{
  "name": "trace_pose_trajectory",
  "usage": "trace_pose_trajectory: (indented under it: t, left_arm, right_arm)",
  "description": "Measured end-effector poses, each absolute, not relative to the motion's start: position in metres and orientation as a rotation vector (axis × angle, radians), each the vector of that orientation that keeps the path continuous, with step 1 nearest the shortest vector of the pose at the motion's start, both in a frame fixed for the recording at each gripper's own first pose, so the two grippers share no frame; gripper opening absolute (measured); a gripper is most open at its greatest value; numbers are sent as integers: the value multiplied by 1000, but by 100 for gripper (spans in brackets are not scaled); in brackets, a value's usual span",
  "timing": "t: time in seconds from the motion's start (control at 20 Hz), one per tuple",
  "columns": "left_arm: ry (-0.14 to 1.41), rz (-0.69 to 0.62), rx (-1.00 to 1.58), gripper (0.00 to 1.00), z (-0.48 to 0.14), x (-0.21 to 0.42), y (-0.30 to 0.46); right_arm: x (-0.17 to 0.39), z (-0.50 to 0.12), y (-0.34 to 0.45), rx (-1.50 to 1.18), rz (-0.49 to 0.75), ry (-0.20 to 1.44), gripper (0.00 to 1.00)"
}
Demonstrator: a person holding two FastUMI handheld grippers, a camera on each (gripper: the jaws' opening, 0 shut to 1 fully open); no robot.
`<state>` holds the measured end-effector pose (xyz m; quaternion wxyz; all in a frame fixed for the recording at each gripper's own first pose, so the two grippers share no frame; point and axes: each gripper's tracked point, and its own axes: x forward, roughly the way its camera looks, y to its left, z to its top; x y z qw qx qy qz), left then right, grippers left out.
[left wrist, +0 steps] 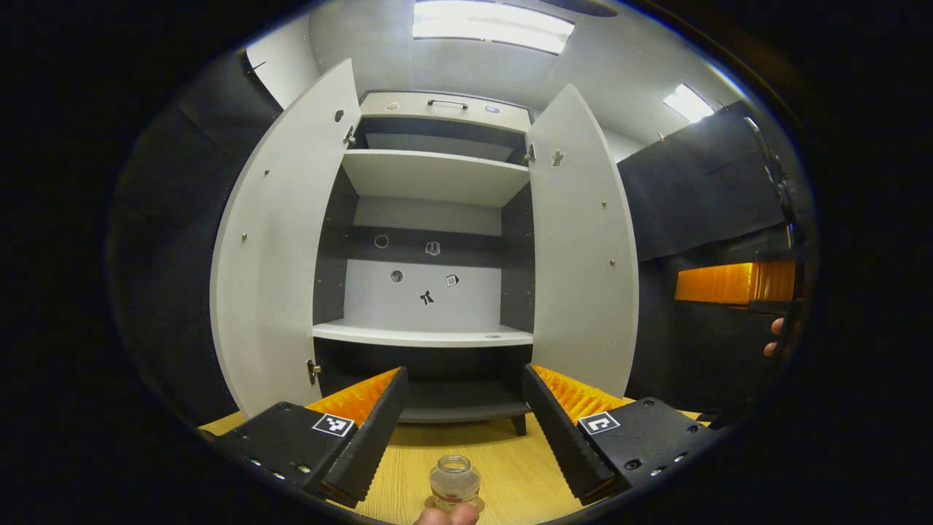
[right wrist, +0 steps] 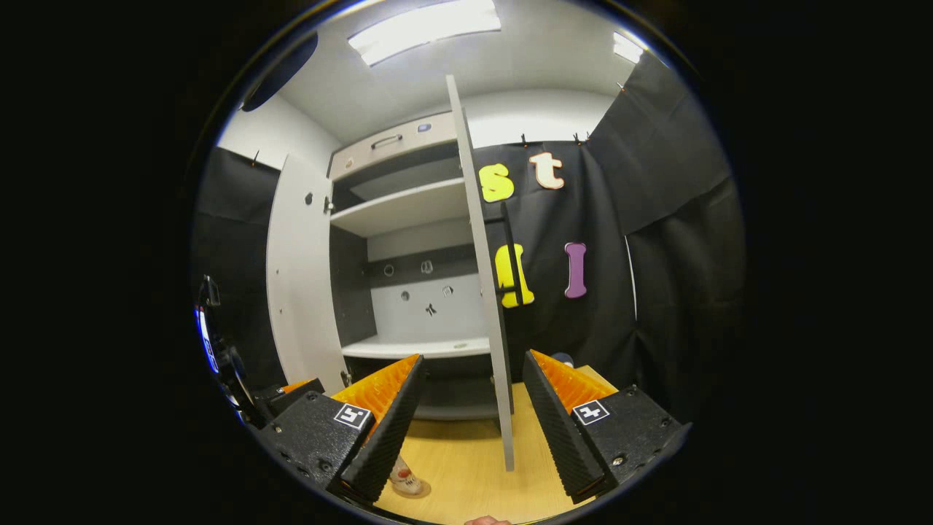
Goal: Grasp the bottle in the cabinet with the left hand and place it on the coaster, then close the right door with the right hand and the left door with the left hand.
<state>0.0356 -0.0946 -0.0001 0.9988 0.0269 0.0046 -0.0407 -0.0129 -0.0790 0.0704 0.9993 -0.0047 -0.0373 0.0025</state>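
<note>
A small clear bottle [left wrist: 453,480], without a cap, stands upright on a round coaster [left wrist: 474,504] on the wooden table, below and between the wide-apart fingers of my left gripper [left wrist: 463,372], which is open and holds nothing. The cabinet [left wrist: 430,219] faces me with its left door [left wrist: 280,240] and right door [left wrist: 583,240] both swung open. My right gripper [right wrist: 474,357] is open too. The right door [right wrist: 482,277] stands edge-on between its fingers without touching them, its dark handle [right wrist: 512,248] on the outer face. The bottle [right wrist: 404,481] peeks out beside one finger.
The cabinet's shelves [left wrist: 423,334] are bare, with small stickers on the back panel. The wooden table [left wrist: 510,467] runs under both grippers. The right gripper [left wrist: 732,283] and a hand [left wrist: 773,337] show far right. Black cloth walls flank the cabinet.
</note>
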Motion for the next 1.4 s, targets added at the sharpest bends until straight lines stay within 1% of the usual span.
trace_pose_trajectory:
  t: [0.2, 0.25, 0.3, 0.5, 0.6, 0.65, 0.7, 0.75, 0.8, 0.9, 0.95, 1.0, 1.1, 1.15, 1.2, 1.25, 1.4]
  left_arm:
    - [19, -82, 5, 96, 13, 31, -89]
    - [25, -74, 3, 95, 13, 28, -85]
    - [26, -58, 4, 96, 13, 28, -79]
    - [22, -2, 17, 94, 15, 29, -61]
    - [23, 11, 16, 93, 15, 30, -56]
    - [25, 19, 17, 96, 13, 28, -53]
    - [25, 25, 15, 96, 13, 27, -51]
    - [27, 23, 10, 94, 12, 26, -50]
    - [29, 21, 4, 96, 12, 26, -50]
    - [32, 29, -3, 96, 10, 26, -45]
    - [32, 35, -4, 97, 10, 26, -44]
    - [32, 42, -5, 90, 9, 26, -41]
    - [37, 49, 1, 96, 7, 27, -37]
    - [36, 60, 14, 97, 6, 27, -33]
    - [39, 71, 28, 97, 4, 29, -27]
    - [41, 81, 39, 94, 2, 30, -23]
    - [48, 104, 45, 93, -2, 31, -17]
  right_arm:
    - [-9, 96, -90, -21, 2, -138, 83]
    - [-7, 104, -95, -26, 1, -153, 83]
    - [-4, 111, -100, -31, -2, -167, 83]
    - [15, 124, -113, -52, 18, -140, 82]
    - [27, 141, -119, -48, 19, -164, 82]
    - [34, 149, -127, -48, 2, -170, 82]
    - [41, 155, -138, -52, -25, -171, 82]
    - [50, 162, -148, -58, -49, -178, 82]
    - [58, 170, -158, -58, -78, -187, 83]
    - [74, 181, -177, -33, -125, -205, 82]
    - [84, 182, -180, -27, -138, -202, 82]
    - [88, 183, -183, -29, -152, -207, 82]
    - [96, 191, -186, -51, -175, -211, 82]
    - [102, 193, -183, -60, -176, -210, 82]
    - [103, 193, -184, -74, -194, -206, 83]
    - [102, 196, -184, -83, -204, -221, 83]
    - [103, 197, -179, -87, -214, -241, 82]
